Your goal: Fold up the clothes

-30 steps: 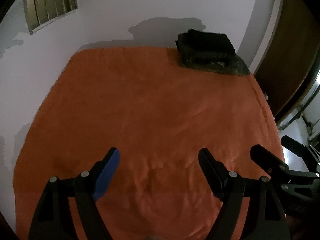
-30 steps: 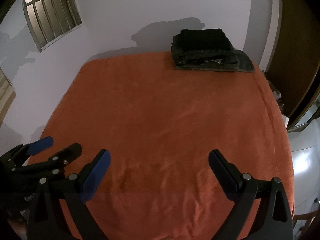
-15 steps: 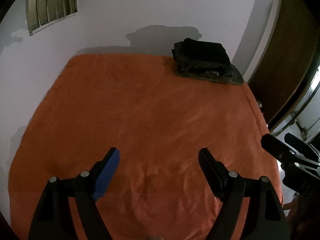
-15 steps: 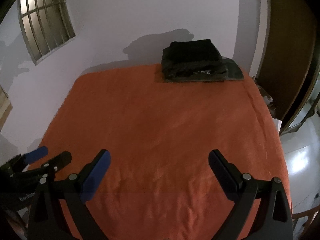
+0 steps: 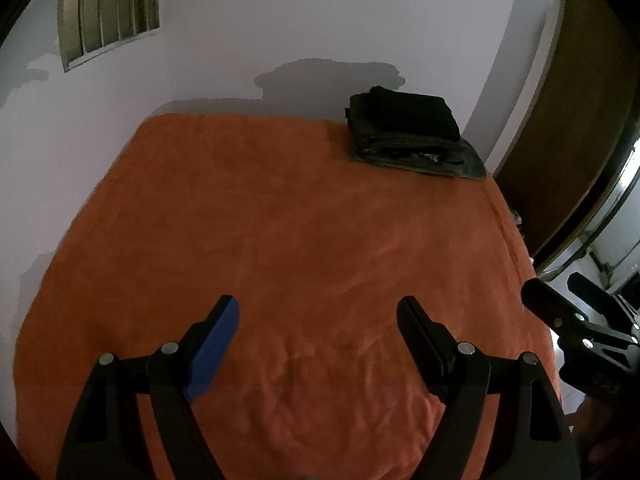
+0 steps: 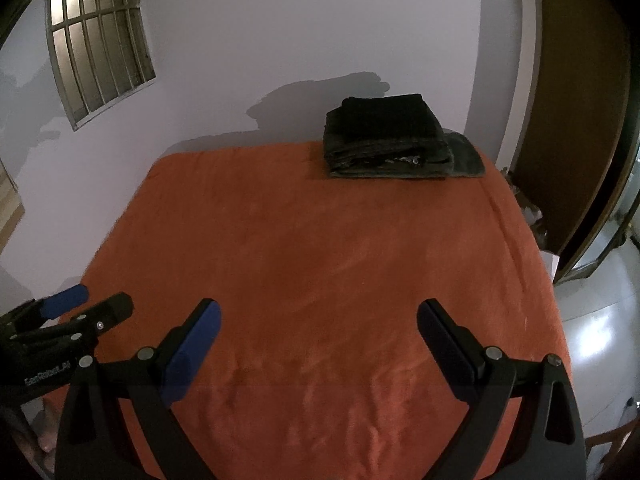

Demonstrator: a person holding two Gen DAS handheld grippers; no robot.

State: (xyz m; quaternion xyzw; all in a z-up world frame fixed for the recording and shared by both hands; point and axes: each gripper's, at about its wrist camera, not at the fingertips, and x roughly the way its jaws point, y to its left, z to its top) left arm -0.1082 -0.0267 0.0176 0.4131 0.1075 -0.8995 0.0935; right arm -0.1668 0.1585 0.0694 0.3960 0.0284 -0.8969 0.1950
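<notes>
Overhead, both wrist views look down on a bed covered by an orange blanket [image 5: 288, 240] [image 6: 320, 248], which fills most of each frame and lies smooth apart from shallow wrinkles near the close edge. Behind it a pale wall [image 5: 320, 20] [image 6: 300, 20] carries a dark shadow just above the bed's far edge. A brown wooden door [image 5: 576, 120] [image 6: 576, 100] stands at the right of the room, and a barred window [image 5: 110, 4] [image 6: 98, 52] sits high on the wall at the left. Past the bed's right edge, glossy pale floor [image 6: 592, 328] reflects light.

At the far right corner of the bed, against the wall, rests a stack of folded dark clothes [image 5: 408, 132] [image 6: 392, 140]: a black piece on top, grey-green layers below, the lowest one sticking out to the right. It lies well apart from both tools.

Nearer the camera, the left gripper [image 5: 318, 322] [image 6: 86, 302] hovers over the close part of the blanket with its fingers spread wide and nothing between them; one finger carries a blue pad, the other is black. The right gripper [image 6: 318, 326] [image 5: 558, 296] is likewise spread wide and empty above the blanket, with the same blue and black pairing. In the left view it shows at the right edge, by the bed's right side; in the right view the left tool shows at the left edge, by the bed's left side. Whether either touches the blanket cannot be told.
</notes>
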